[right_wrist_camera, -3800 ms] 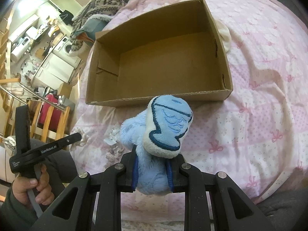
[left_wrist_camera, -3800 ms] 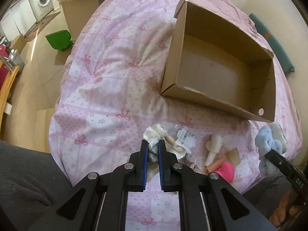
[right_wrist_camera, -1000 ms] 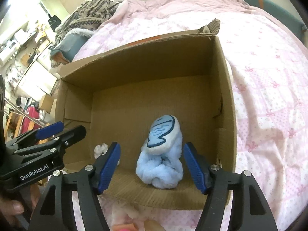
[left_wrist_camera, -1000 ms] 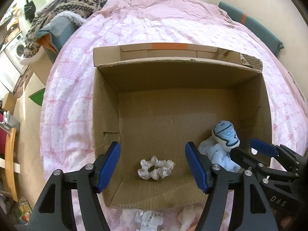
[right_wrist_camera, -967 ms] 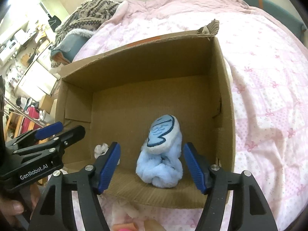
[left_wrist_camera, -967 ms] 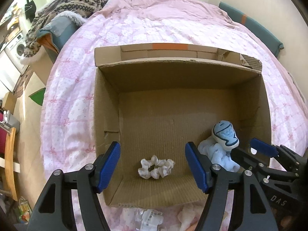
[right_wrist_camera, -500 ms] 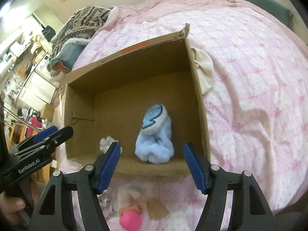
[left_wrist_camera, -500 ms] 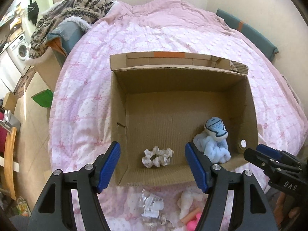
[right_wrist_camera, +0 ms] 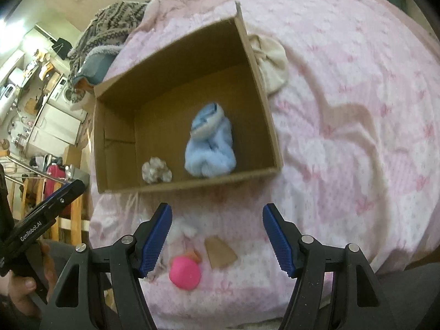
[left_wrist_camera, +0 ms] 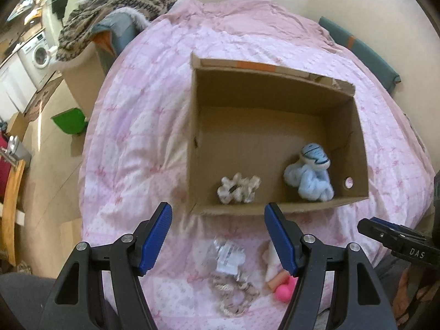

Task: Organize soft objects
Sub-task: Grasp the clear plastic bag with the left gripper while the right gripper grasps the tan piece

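Note:
An open cardboard box (left_wrist_camera: 192, 143) (right_wrist_camera: 264, 99) lies on the pink bed. Inside it are a white scrunchie (left_wrist_camera: 238, 187) (right_wrist_camera: 156, 169) and a light blue plush toy (left_wrist_camera: 309, 177) (right_wrist_camera: 210, 145). My left gripper (left_wrist_camera: 218, 217) is open and empty, held above the bed in front of the box. My right gripper (right_wrist_camera: 217, 217) is open and empty, also short of the box. On the bed near me lie a beige scrunchie (left_wrist_camera: 233, 293), a plastic packet (left_wrist_camera: 229, 254), a pink ball toy (left_wrist_camera: 283, 293) (right_wrist_camera: 184, 273) and a white soft piece (left_wrist_camera: 272, 261).
A brown cardboard scrap (right_wrist_camera: 220, 251) lies beside the pink ball. A cream cloth (right_wrist_camera: 271, 66) sits behind the box's right wall. The bed's left edge drops to the floor with a green bin (left_wrist_camera: 70, 121). A patterned blanket (left_wrist_camera: 121, 2) lies at the far end.
Both grippers have pulled back and up from the box, open. The scrunchie and blue plush stay in the box. The loose items on the bed in front have come into view.

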A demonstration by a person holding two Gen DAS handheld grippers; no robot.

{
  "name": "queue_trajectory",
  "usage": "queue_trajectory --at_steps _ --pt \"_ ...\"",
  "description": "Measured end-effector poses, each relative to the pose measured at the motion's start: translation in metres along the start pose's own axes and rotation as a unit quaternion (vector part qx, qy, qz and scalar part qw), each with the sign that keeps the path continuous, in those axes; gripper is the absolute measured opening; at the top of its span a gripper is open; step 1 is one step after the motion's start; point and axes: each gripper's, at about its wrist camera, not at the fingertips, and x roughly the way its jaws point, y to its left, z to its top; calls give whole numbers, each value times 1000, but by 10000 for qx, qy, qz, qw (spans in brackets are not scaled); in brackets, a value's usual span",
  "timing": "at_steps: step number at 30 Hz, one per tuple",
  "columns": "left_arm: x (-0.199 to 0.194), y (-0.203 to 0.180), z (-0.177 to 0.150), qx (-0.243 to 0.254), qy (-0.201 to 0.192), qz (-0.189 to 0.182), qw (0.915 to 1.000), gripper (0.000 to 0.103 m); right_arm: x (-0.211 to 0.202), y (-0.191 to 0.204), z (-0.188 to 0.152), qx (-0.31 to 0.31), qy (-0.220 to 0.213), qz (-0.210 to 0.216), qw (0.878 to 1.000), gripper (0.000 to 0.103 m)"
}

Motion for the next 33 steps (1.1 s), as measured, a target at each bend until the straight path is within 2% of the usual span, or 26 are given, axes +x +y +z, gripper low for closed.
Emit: queue_trajectory --at_steps 5,7,11,13,19,23,26,28,32,33 --pt "15 15 -16 -300 273 12 9992 67 16 -8 -12 136 298 144 9994 72" --pt "27 18 -24 -386 500 -33 9980 67 21 -10 -16 140 366 102 9992 72" --pt "59 22 -40 -663 1137 -330 9907 67 27 -10 -20 127 449 88 9989 72" --pt "71 20 -45 -724 1329 -429 9875 67 27 -9 -21 110 410 87 9991 72" --pt "101 -4 -47 -331 1709 -427 9838 67 26 -7 -23 86 388 82 9992 72" --pt "116 -24 -53 154 1895 -366 9811 67 29 -10 -21 151 424 94 9989 72" --pt "122 -29 -60 244 1962 -324 9797 67 32 -11 -19 183 449 46 9988 72" --pt "122 -29 -62 264 1918 -282 9807 63 34 -11 -18 176 467 35 9987 72" --pt "121 -30 -60 263 1820 -344 9823 37 37 -10 -17 135 511 0 9986 72" --pt "120 -29 -60 259 1796 -359 9827 36 38 -10 -17 134 524 -3 9985 72"
